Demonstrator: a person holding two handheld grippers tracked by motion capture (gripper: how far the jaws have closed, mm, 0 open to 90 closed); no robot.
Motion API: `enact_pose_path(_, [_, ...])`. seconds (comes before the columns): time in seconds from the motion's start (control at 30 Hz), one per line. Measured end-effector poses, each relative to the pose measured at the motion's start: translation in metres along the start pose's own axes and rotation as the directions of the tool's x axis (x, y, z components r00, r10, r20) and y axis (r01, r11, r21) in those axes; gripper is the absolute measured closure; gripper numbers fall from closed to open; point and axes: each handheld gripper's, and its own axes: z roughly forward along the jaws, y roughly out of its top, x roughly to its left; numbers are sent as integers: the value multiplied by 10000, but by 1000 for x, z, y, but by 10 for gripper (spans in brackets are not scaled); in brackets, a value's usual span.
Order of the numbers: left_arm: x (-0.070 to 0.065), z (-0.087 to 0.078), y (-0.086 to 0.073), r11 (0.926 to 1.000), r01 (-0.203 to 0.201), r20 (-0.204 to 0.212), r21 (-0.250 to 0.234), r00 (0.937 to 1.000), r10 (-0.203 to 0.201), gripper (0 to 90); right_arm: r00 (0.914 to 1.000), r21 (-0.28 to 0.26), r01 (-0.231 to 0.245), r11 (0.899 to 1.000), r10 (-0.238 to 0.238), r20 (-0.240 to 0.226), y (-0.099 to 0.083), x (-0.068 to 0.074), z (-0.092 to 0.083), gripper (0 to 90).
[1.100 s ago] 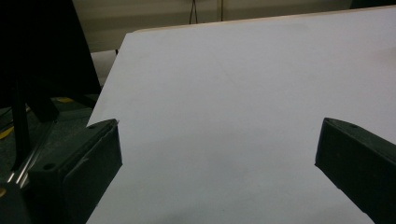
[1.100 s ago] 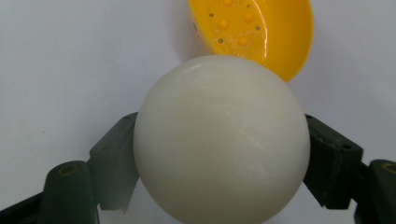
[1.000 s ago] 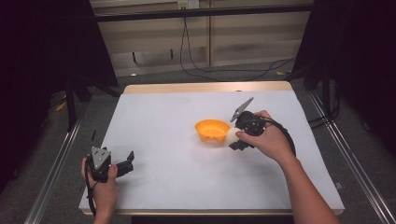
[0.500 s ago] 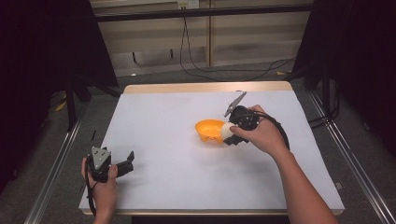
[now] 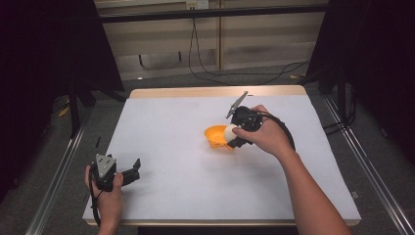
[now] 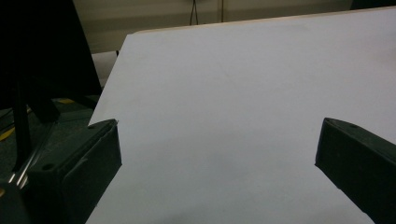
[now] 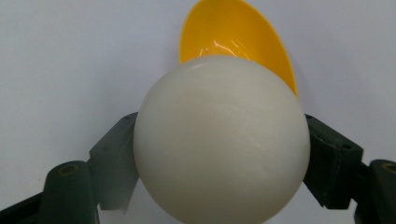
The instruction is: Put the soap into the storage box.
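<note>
At the near left corner of the white-covered desk, the person's left hand holds the left claw low over the surface, its grey three-cornered plate on top and its jaws pointing toward the middle of the desk. In the left gripper view the two black jaws stand spread wide with bare white desk between them — nothing is in them.

Farther in and to the right, the right forearm reaches up from the near edge, and the right hand holds the right claw just right of centre. This claw pinches a white ball. In the right gripper view the ball sits pressed between the two jaws, one on each side, and looks smooth and round.

Just beyond the ball lies a small orange bowl on the desk — in the right gripper view its yellow-orange inside rises behind the top of the ball, which is over or at the bowl's near rim. Whether ball and bowl touch cannot be told.

Past the far edge of the desk, dark cables hang and run across the floor.
</note>
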Motion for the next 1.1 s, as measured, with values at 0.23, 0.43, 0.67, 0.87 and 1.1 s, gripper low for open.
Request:
enact_pose_path(0.23, [0,0,0,10000,-6,6,-1,10000,6,1,10000,162,64,9998,-63,-56,9,-1,7,231])
enact_pose_path(0.43, [0,0,0,10000,-2,14,0,10000,2,1,9999,282,88,9996,-84,-130,14,-4,11,231])
enact_pose_path(0.67, [0,0,0,10000,-2,16,4,10000,2,1,9995,256,288,9993,-285,-149,22,-6,13,231])
enact_pose_path(0.87, [0,0,0,10000,9,7,3,10000,-9,1,9991,334,343,9989,-335,-242,29,-8,17,231])
enact_pose_path(1.1, [0,0,0,10000,28,16,-4,10000,-28,1,9992,535,299,9981,-285,-273,29,-13,25,231])
